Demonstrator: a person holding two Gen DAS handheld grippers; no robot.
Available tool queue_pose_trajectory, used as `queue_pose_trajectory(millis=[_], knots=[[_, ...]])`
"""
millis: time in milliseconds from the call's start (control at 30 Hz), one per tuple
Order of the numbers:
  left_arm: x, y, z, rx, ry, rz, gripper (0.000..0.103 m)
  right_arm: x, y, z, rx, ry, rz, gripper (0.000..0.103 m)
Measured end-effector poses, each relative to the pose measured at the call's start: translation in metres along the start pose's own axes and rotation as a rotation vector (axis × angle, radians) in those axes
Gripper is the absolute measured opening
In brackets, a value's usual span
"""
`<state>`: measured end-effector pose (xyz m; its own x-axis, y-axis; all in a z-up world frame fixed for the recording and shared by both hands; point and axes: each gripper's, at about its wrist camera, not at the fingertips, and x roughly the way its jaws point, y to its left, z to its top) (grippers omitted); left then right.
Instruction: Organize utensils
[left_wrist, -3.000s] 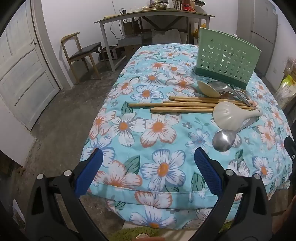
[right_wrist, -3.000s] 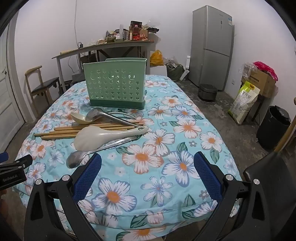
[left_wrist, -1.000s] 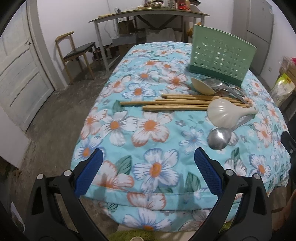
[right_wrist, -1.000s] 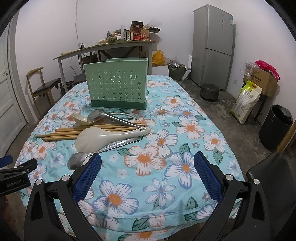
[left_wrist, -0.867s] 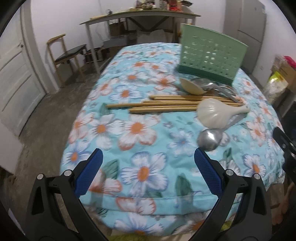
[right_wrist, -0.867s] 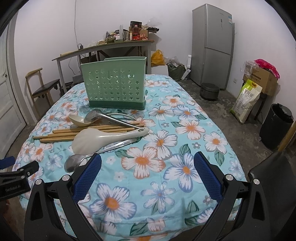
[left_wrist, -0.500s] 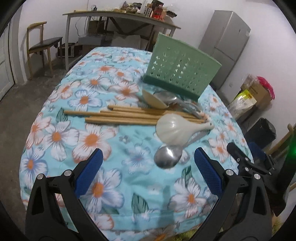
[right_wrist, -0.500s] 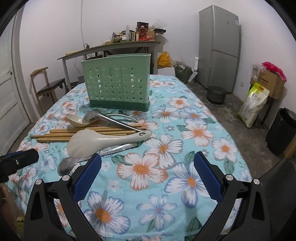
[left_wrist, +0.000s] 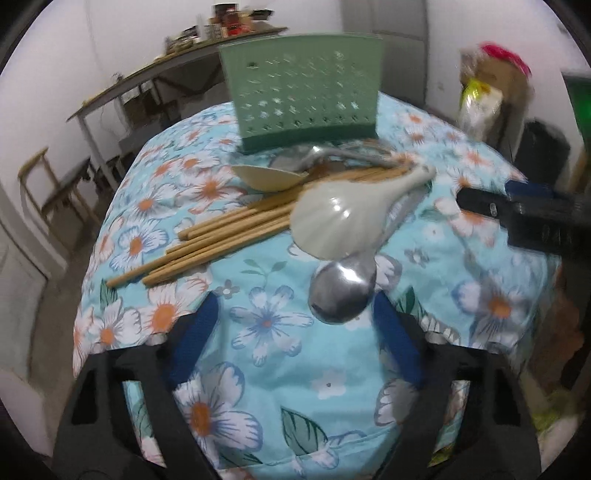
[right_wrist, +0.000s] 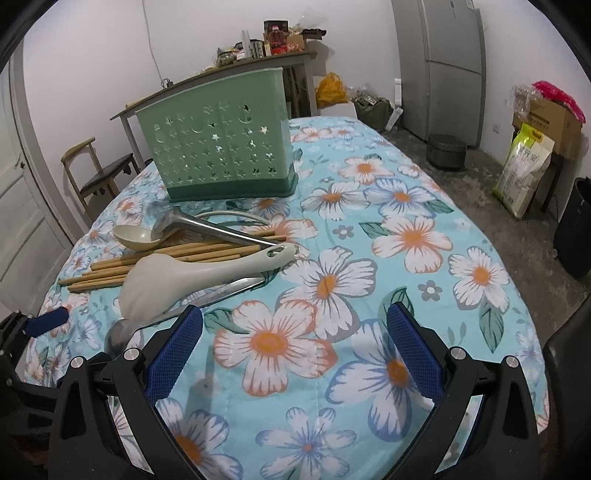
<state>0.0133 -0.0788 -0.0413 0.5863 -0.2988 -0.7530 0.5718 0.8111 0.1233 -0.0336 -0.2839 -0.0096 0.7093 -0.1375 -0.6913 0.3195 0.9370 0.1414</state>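
A green perforated utensil holder (left_wrist: 306, 92) (right_wrist: 216, 142) stands upright on the floral tablecloth. In front of it lies a pile: wooden chopsticks (left_wrist: 221, 240) (right_wrist: 110, 271), a white rice paddle (left_wrist: 340, 218) (right_wrist: 177, 280), a steel spoon (left_wrist: 341, 291) (right_wrist: 118, 334), a cream spoon (left_wrist: 266, 177) (right_wrist: 136, 236) and a steel ladle (right_wrist: 207, 227). My left gripper (left_wrist: 297, 343) is open and empty, just short of the steel spoon's bowl. My right gripper (right_wrist: 295, 350) is open and empty over the cloth, right of the pile.
The table's near edge (left_wrist: 258, 461) is under my left gripper. The right gripper's arm (left_wrist: 524, 214) shows at the right of the left wrist view. A chair (right_wrist: 99, 173), a side table (right_wrist: 221, 74), a fridge (right_wrist: 439, 66) and a black bin (right_wrist: 576, 229) stand around.
My left gripper has swung right and moved in close to the steel spoon. My right gripper has moved forward over the table. Both stay open. The utensils have not moved.
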Motion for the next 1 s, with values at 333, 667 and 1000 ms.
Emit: queue_pose_trajectory(millis=[333,667,1000], knots=[[0.007,-0.018,0.000,0.144,-0.035,0.008,0.055,0.009,-0.001,-0.001,0.018,0.032,0.014,0.097],[0.001,-0.027,0.003,0.195,-0.068,-0.030,0.020,0.004,0.005,-0.002,0.007,0.031,0.017,0.097],[-0.009,-0.009,-0.005,0.132,-0.025,-0.071,0.003,-0.008,0.008,-0.002,0.010,0.017,0.023,0.097]])
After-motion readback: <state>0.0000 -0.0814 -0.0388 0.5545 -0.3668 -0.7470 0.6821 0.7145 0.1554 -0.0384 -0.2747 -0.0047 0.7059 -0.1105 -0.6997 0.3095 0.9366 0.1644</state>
